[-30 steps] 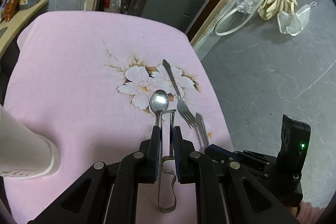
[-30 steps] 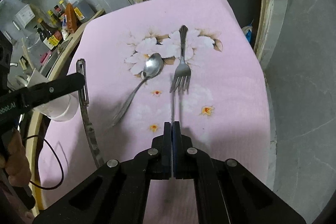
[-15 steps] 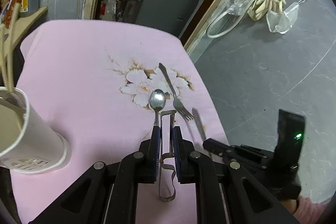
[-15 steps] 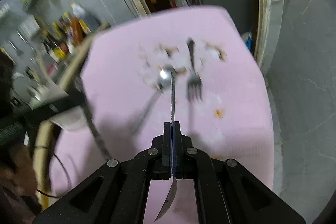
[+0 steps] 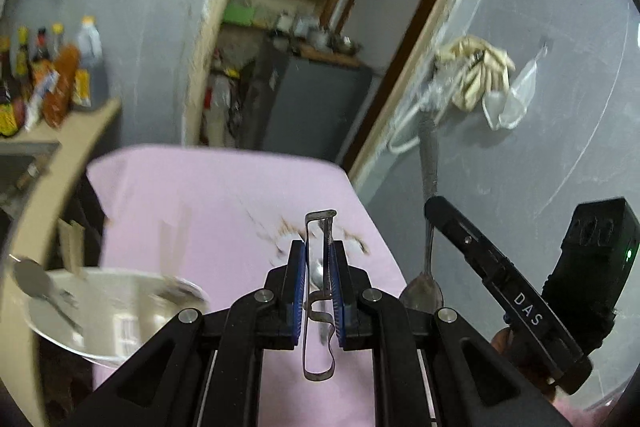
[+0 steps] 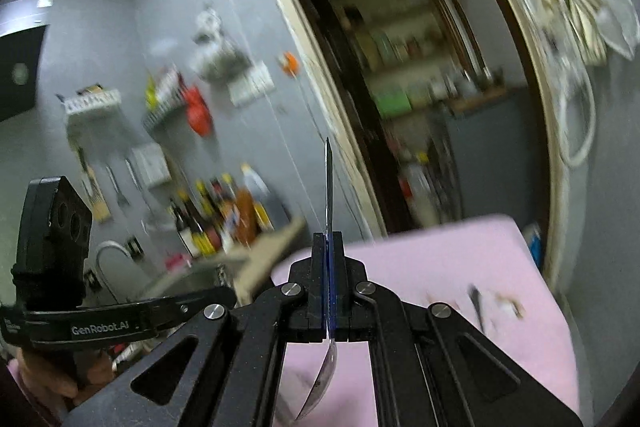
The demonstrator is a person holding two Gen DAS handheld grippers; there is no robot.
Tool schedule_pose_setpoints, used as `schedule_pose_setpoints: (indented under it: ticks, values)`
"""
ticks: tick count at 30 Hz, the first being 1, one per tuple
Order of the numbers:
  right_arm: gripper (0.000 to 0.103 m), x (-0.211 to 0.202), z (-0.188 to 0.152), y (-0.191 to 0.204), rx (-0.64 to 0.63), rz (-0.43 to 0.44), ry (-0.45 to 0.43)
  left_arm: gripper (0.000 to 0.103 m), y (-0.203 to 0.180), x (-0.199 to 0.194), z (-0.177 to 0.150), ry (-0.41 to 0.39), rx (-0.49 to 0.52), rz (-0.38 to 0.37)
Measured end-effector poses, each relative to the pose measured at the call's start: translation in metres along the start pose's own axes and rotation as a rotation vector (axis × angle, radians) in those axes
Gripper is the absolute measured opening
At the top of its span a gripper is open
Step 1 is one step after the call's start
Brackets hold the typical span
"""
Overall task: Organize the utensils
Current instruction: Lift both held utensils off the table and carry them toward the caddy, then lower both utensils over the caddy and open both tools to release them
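**Both grippers loaded, above pink tablecloth**

Left gripper (image 5: pixel 318 267): pads pinch a bent metal peeler (image 5: pixel 319 307), nearest the lens, over the pink tablecloth (image 5: pixel 208 199). Right gripper (image 6: pixel 328 259): fingers pressed tight on a spoon (image 6: pixel 329 187), handle tip forward, bowl behind the pads. White utensil holder (image 5: pixel 100 311) stands at the tablecloth's left near edge. Fork (image 6: pixel 478 307) lies farther along the tablecloth.

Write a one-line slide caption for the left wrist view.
Left claw grips a bent metal peeler above the pink floral tablecloth, a white utensil holder at lower left.
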State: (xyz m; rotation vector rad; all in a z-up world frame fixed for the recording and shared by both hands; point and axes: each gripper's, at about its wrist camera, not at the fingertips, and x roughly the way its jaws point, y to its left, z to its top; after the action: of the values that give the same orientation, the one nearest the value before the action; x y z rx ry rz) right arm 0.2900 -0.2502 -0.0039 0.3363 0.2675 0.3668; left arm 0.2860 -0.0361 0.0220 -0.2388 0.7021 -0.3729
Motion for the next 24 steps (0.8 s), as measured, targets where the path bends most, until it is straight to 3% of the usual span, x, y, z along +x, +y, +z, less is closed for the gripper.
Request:
schedule_pose_setpoints:
  ticks: [6, 14, 20, 24]
  values:
    - [0.001, 0.029, 0.007, 0.061, -0.05, 0.074, -0.118, 0.012, 0.041, -0.056, 0.027, -0.106, -0.006, 0.077]
    - [0.001, 0.065, -0.021, 0.115, -0.086, 0.118, -0.121, 0.012, 0.114, -0.105, 0.039, -0.206, -0.07, 0.223]
    - [0.001, 0.082, -0.058, 0.124, -0.134, 0.103, -0.071, 0.011, 0.153, -0.103, 0.026, -0.237, -0.11, 0.291]
    - [0.001, 0.089, -0.076, 0.124, -0.178, 0.096, -0.05, 0.011, 0.168, -0.09, 0.014, -0.234, -0.127, 0.276]
